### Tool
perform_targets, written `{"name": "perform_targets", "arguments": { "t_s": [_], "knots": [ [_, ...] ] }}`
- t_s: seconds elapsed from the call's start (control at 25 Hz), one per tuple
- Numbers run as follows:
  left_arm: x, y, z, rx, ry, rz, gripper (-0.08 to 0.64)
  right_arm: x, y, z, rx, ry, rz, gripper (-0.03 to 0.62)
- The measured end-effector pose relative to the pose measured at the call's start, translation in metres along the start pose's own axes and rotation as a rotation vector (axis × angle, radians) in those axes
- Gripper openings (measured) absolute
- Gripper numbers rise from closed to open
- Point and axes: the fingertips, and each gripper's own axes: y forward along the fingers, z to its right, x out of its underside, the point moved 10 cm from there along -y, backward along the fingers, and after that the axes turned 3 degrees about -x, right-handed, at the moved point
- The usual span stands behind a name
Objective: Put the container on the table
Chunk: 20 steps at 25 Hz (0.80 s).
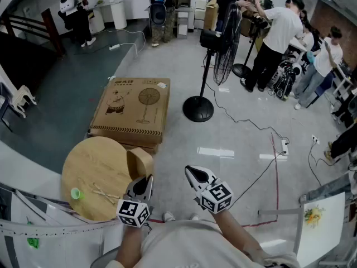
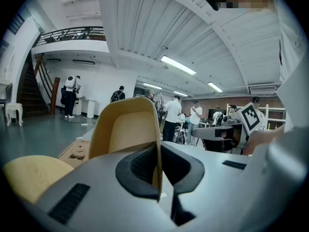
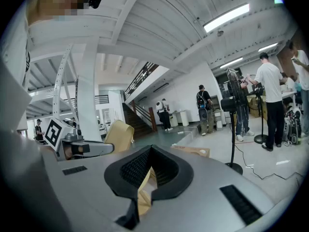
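Observation:
A tan, bowl-like container [image 1: 138, 162] hangs over the right edge of the round wooden table [image 1: 92, 169]. My left gripper [image 1: 146, 178] is shut on its wall. In the left gripper view the container [image 2: 126, 129] stands upright in front of the jaws, its rim pinched between them, and the table [image 2: 26, 175] lies low at the left. My right gripper [image 1: 194, 173] hovers over the floor to the right, jaws shut. In the right gripper view a tan strip shows in the gap behind its tips [image 3: 150, 151]; what it is I cannot tell.
A green lid-like thing [image 1: 75, 193] and thin sticks [image 1: 103, 192] lie on the table. A flat cardboard box [image 1: 133, 108] lies on the floor beyond it. A standing fan [image 1: 215, 54], cables and a power strip [image 1: 284, 146] are at the right, with people [image 1: 273, 38] behind.

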Motion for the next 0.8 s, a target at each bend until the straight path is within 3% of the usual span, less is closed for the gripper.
{"name": "perform_targets", "arguments": {
  "t_s": [0.48, 0.8],
  "knots": [
    [0.014, -0.009, -0.066, -0.003, -0.037, -0.005, 0.018, 0.005, 0.055, -0.021, 0.043, 0.012, -0.014, 0.025],
    [0.012, 0.007, -0.103, -0.049, -0.058, -0.039, 0.018, -0.003, 0.101, -0.005, 0.018, 0.052, -0.039, 0.025]
  ]
}}
